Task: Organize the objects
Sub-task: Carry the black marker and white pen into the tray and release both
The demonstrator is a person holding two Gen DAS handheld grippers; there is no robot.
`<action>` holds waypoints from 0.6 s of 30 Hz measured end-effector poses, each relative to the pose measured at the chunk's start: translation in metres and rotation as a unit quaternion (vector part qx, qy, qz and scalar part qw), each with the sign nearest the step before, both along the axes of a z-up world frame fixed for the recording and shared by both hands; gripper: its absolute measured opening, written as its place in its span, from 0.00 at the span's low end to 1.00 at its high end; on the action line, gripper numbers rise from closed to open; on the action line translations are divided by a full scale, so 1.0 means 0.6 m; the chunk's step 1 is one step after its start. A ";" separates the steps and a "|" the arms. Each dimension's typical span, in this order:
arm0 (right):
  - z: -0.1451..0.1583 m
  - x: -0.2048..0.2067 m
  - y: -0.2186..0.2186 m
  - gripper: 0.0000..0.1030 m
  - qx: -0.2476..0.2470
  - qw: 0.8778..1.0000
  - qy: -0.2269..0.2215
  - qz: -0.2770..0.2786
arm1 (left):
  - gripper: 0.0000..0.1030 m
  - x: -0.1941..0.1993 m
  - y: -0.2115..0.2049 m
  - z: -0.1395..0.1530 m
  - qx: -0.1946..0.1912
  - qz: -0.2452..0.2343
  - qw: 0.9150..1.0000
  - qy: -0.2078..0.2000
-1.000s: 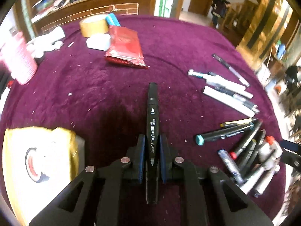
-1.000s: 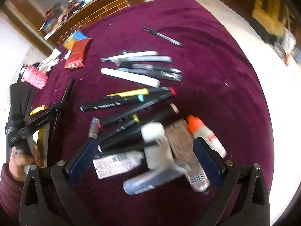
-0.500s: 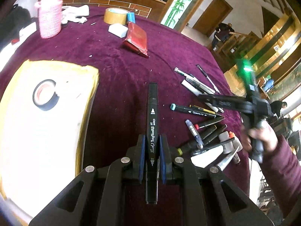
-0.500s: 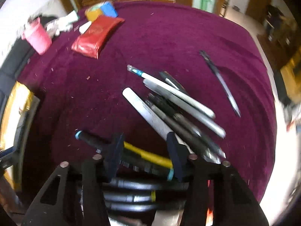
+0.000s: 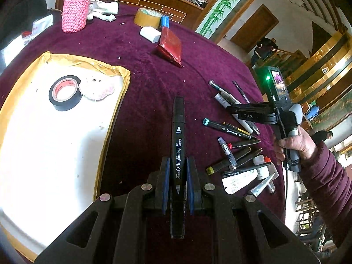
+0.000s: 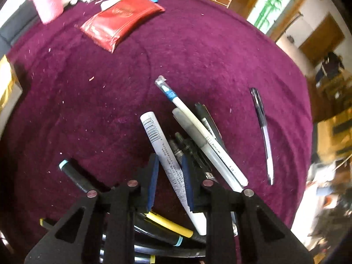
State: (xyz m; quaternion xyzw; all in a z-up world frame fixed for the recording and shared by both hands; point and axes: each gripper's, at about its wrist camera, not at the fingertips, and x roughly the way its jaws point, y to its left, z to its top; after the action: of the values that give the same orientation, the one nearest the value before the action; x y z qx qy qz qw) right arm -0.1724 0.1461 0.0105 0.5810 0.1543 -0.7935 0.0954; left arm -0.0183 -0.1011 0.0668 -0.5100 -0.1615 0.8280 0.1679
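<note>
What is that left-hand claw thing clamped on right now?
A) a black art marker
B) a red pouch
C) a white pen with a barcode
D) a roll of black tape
A: in the left wrist view the left gripper has both blue pads pressed against a black art marker, which points forward above the purple cloth; the black tape roll lies in the white tray.

I see a deep plum cloth covering the counter, flecked with pale crumbs. The marker I hold is black with white lettering, between blue-padded jaws. The tray is white with a mustard-yellow rim; its tape roll is black with a pinkish core. The pouch is glossy red, the knitted sleeve pink, one pen white with a black barcode.
</note>
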 end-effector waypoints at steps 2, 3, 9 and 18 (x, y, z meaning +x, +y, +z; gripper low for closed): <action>0.005 0.006 -0.003 0.19 -0.025 0.999 -0.016 0.014 | 0.11 0.001 -0.001 0.000 0.006 0.001 1.000 -0.001; 0.004 0.007 -0.003 0.19 -0.028 0.999 -0.020 0.017 | 0.11 0.001 -0.003 0.000 0.009 0.002 1.000 -0.001; -0.010 -0.010 0.011 0.25 -0.027 0.999 -0.045 0.016 | 0.11 0.000 -0.006 0.000 0.013 0.005 1.000 -0.001; 0.026 0.001 0.026 0.17 -0.059 0.998 -0.001 -0.019 | 0.11 0.009 -0.022 0.005 0.017 0.013 1.000 0.009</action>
State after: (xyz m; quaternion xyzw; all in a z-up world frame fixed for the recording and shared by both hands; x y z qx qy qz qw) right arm -0.1717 0.1619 0.0262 0.5778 0.0954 -0.8025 0.1144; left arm -0.0131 -0.1143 0.0700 -0.4972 -0.1805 0.8320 0.1673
